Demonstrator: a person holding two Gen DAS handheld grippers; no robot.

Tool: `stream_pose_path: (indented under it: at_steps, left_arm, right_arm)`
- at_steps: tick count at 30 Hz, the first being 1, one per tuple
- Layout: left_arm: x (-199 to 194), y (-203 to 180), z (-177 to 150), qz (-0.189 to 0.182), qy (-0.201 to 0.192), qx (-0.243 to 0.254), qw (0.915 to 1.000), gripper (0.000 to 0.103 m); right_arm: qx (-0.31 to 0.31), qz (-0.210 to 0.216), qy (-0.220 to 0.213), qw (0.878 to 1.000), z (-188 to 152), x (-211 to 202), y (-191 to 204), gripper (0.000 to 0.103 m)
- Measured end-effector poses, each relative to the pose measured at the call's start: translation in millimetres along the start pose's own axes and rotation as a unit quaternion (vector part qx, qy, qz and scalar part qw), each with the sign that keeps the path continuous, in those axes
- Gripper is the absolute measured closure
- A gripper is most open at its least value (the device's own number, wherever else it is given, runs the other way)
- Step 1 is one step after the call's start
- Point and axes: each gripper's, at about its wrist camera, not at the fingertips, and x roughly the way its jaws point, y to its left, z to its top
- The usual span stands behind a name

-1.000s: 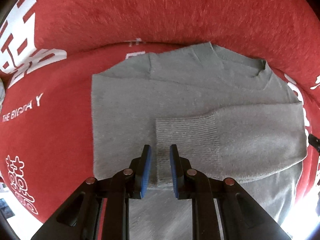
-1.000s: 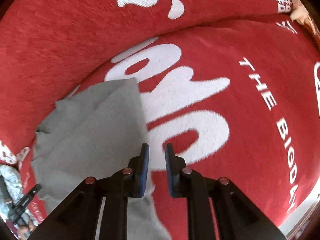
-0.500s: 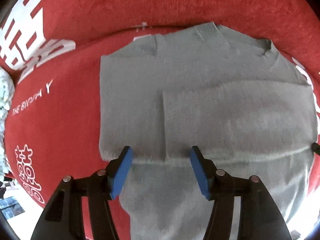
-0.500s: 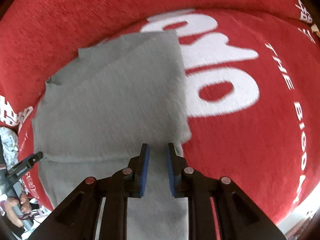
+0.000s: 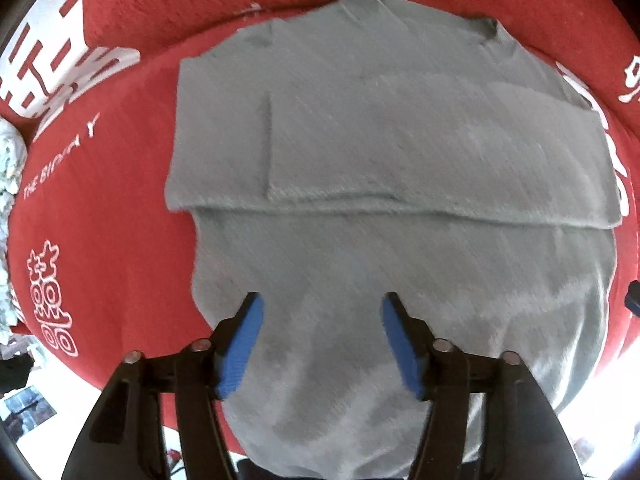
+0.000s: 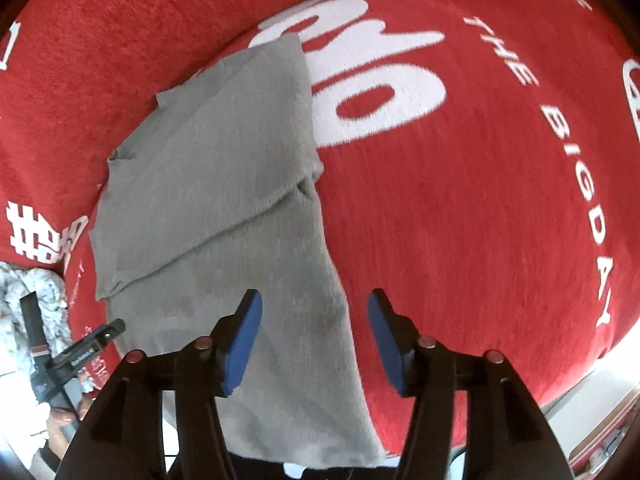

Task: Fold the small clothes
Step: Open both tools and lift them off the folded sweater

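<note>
A small grey sweater lies flat on the red cloth, neck at the far end, with a sleeve folded across its chest. My left gripper hovers over the sweater's lower half, its jaws opening wide with only flat knit below them. The sweater fills the left of the right wrist view. My right gripper hangs over its right edge, jaws opening, and no fabric is pinched. The left gripper shows at the lower left.
The red cloth carries large white lettering and drops off at the near edge. A white patterned cloth is bunched at the left. A person's hand holds the left gripper. A pale box edge sits at the lower right.
Both grippers went from shut to open; the left one let go of the sleeve cuff. Both drew back toward the sweater's hem, so the folded top now sits farther off.
</note>
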Motion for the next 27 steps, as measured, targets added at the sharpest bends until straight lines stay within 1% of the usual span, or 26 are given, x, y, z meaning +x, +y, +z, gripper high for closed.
stream_pose_path:
  at_steps: [1, 2, 3, 4, 7, 10, 14, 17, 20, 23, 27]
  left_arm:
    - [-0.3, -1.5, -3.6, 0.001, -0.004, -0.002, 1.0000, 0.006]
    - [-3.0, -3.4, -6.0, 0.002, -0.011, -0.002, 0.9999, 0.002]
    - [-6.1, -6.4, -8.2, 0.004, -0.018, 0.000, 0.9998, 0.002]
    - [-8.3, -10.7, -11.9, 0.004, -0.020, 0.003, 0.9998, 0.002]
    - [-6.6, -18.2, -18.5, 0.007, -0.010, 0.005, 0.9999, 0.002]
    - [-8.0, -28.4, -29.9, 0.006, -0.003, 0.002, 1.0000, 0.002]
    - [-7.4, -34.2, -38.0, 0.012, 0.001, 0.001, 0.9999, 0.002]
    - [-8.2, -38.6, -45.7, 0.010, 0.007, -0.001, 0.9999, 0.002]
    - [-11.5, -43.9, -56.0, 0.008, 0.011, -0.003, 0.9999, 0.002]
    - [-14.2, -42.8, -63.0, 0.005, 0.006, -0.013, 0.9999, 0.002]
    - [-13.7, -39.3, -72.1, 0.004, 0.001, -0.012, 0.9999, 0.002]
  right_arm:
    - [-0.001, 0.003, 0.002, 1.000, -2.0, -0.2, -0.4, 0.042]
    - [-0.002, 0.007, 0.005, 1.000, -3.8, 0.0, -0.1, 0.041]
    - [-0.005, 0.012, 0.008, 1.000, -4.8, 1.2, 1.1, 0.040]
    - [-0.009, 0.017, 0.010, 1.000, -6.9, 0.9, 1.5, 0.036]
    - [-0.019, 0.033, 0.012, 0.999, -12.6, -0.5, 1.3, 0.021]
    - [-0.028, 0.054, 0.014, 0.998, -16.8, 0.9, 1.9, 0.020]
    - [-0.035, 0.063, 0.040, 0.997, -22.4, 10.4, 0.4, 0.020]
    - [-0.032, 0.065, 0.056, 0.996, -25.9, 16.8, -2.7, 0.020]
    - [-0.030, 0.067, 0.062, 0.995, -30.8, 17.6, -3.7, 0.020]
    - [-0.033, 0.065, 0.066, 0.995, -34.3, 19.6, -2.5, 0.020]
    - [-0.034, 0.064, 0.068, 0.995, -41.5, 21.7, 0.1, 0.020]
